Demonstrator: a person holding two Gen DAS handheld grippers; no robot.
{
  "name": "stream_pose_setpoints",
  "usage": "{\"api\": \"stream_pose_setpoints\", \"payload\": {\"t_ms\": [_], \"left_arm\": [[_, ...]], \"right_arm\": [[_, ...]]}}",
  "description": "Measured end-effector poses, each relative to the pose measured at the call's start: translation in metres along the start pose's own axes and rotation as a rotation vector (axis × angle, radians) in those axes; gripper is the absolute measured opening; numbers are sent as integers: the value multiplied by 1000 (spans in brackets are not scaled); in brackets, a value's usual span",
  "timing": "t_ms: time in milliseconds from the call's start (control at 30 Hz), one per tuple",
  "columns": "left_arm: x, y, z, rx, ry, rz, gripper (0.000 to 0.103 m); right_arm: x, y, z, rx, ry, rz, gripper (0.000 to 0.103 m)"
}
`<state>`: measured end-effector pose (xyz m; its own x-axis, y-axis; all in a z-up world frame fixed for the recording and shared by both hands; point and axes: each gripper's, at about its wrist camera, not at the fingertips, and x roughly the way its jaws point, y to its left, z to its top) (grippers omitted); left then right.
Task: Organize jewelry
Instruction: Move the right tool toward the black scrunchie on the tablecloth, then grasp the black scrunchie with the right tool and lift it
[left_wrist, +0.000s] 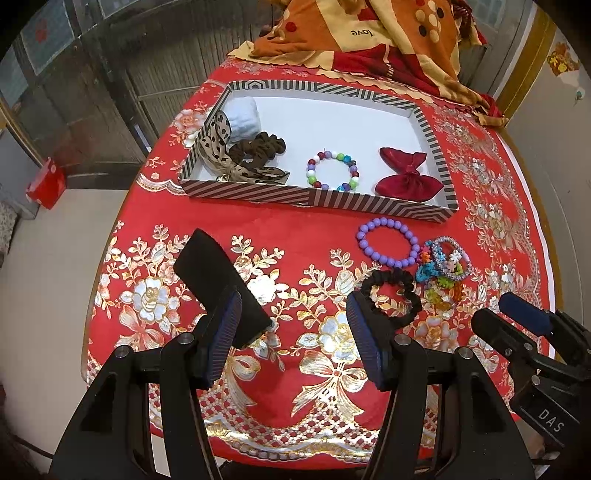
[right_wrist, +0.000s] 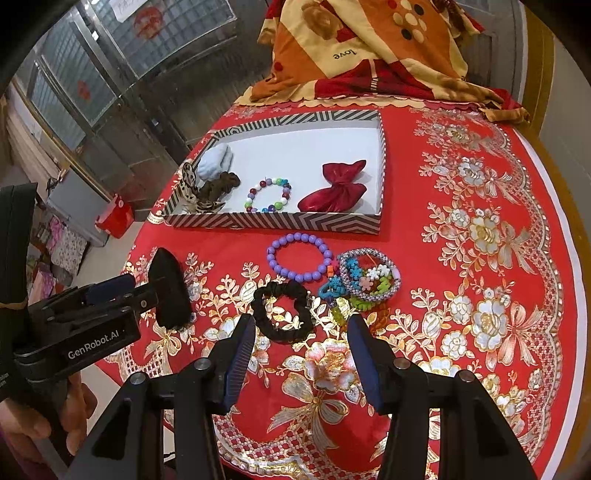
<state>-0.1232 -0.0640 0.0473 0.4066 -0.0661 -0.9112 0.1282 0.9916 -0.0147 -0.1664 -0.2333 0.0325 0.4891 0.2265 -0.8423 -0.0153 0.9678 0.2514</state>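
Right now the striped tray (right_wrist: 280, 221) on the red floral tablecloth (right_wrist: 480, 295) holds a multicolour bead bracelet (right_wrist: 269, 195), a red bow (right_wrist: 334, 192), a brown scrunchie (right_wrist: 221, 184), a spotted ribbon (right_wrist: 192, 192) and a pale blue piece (right_wrist: 216, 158). Just in front of it lie a purple bead bracelet (right_wrist: 300, 258), a tangle of colourful bracelets (right_wrist: 364, 277) touching it, a black scrunchie (right_wrist: 282, 310) and a black flat item (right_wrist: 168, 291). Right gripper (right_wrist: 301, 354) hovers spread, empty, near the black scrunchie; left gripper (left_wrist: 293, 332) also spread, holding nothing, beside the black item.

Red-gold floral tablecloth (right_wrist: 480, 295); black-white striped box (right_wrist: 273, 221); purple bracelet (right_wrist: 299, 256); black scrunchie (right_wrist: 282, 310).
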Motion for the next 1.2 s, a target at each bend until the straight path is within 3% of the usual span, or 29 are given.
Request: {"api": "stream_pose_setpoints", "payload": {"t_ms": [167,300,600,833,1033,1200], "left_arm": [[2,14,1,-41,21,-26,59],[9,47,3,-148,76,-96,59],[28,106,-2,-337,147,-122,62],[55,105,-6,-378,193,-121,62],[72,98,0,-354,189,-46,62],[85,93,-1,-327,208,-19,62]], "right_arm": [[8,0,-3,-2,18,5,50],[21,1,-7,-10,46,16,50],[66,2,-14,-2,88,19,50],[85,6,-8,-7,94,-6,50],[96,10,-5,-28,94,-24,49],[101,13,-3,-66,87,-61,33]]}}
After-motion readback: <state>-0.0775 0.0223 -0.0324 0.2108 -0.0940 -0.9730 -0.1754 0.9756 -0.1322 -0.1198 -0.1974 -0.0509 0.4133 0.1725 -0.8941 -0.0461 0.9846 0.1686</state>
